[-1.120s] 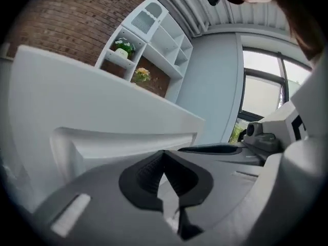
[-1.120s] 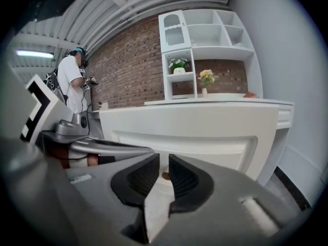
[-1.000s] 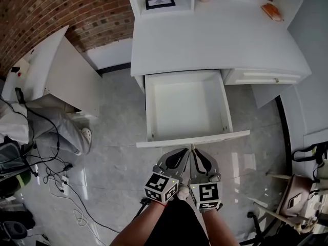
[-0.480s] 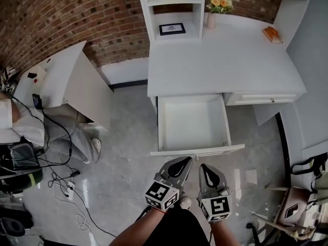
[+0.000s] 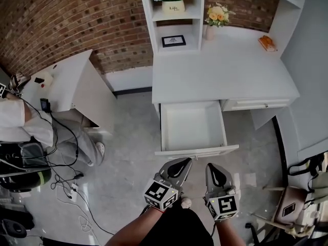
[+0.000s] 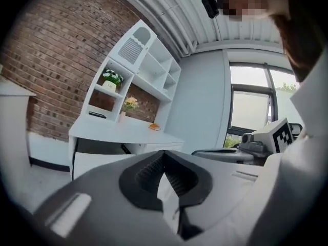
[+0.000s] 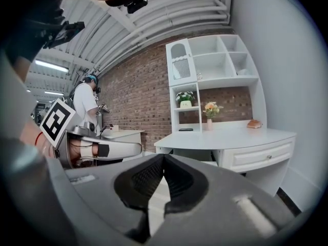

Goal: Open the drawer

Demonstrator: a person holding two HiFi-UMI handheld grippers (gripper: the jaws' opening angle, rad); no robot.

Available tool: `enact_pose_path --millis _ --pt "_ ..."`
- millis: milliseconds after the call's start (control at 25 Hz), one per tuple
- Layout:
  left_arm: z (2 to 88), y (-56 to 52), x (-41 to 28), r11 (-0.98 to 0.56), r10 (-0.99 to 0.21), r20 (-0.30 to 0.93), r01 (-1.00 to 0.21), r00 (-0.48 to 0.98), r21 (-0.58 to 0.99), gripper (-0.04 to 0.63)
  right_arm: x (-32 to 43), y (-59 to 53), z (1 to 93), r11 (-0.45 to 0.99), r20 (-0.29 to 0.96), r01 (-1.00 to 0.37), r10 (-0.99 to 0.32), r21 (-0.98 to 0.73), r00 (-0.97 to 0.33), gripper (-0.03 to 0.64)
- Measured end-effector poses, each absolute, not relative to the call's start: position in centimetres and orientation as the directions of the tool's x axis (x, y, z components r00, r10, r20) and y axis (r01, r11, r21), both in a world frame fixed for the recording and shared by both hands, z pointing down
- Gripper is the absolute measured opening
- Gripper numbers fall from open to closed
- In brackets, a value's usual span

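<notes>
Drawer [image 5: 192, 127] open under desk [image 5: 225, 70], apart from left tool [image 5: 184, 161] and right tool [image 5: 211, 166], each closed together, empty

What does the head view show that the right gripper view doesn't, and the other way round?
Only the head view: the open drawer's empty inside and the cables.
Only the right gripper view: the ceiling and the shelf's arched top.
Both: the desk, the vase of flowers, the closed drawer, and the left gripper and right gripper, both shut and empty.
</notes>
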State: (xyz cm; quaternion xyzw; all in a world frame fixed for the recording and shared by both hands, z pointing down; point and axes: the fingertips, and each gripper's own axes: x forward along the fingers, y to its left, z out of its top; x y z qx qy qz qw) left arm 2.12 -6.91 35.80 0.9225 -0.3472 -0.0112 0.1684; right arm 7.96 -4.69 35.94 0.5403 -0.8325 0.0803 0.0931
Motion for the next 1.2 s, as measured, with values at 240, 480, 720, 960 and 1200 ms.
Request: enact_pose_path --millis 240,480,720,960,1200 --pt "33.1 -6.1 1.0 -0.698 -0.663 0.080 -0.654 0.744 0.292 0.000 8.5 -3.8 32.1 0.392 0.181 -0.919 -0.902 -0.035 -0.392 0.003" --pt "30.2 -6.5 -1.6 -0.662 -0.712 0.058 -0.697 0.700 0.275 0.000 9.8 -3.3 28.9 0.374 0.124 -0.927 -0.919 -0.025 -0.374 0.003" --pt "28.0 -6.4 -3.4 -0.649 -0.736 0.036 -0.720 0.676 0.246 0.000 10.0 -2.7 26.5 0.390 0.093 -0.921 -0.917 0.002 -0.388 0.003" --pt "26.2 -5.7 -4.4 -0.642 -0.748 0.023 -0.732 0.663 0.230 0.000 11.2 -1.8 24.4 0.369 0.075 -0.929 -0.927 0.007 -0.368 0.003" --pt "24.7 -5.2 -5.6 -0.632 -0.757 0.002 -0.734 0.653 0.249 0.000 11.6 -0.6 22.9 0.362 0.061 -0.932 -0.931 0.004 -0.361 0.003"
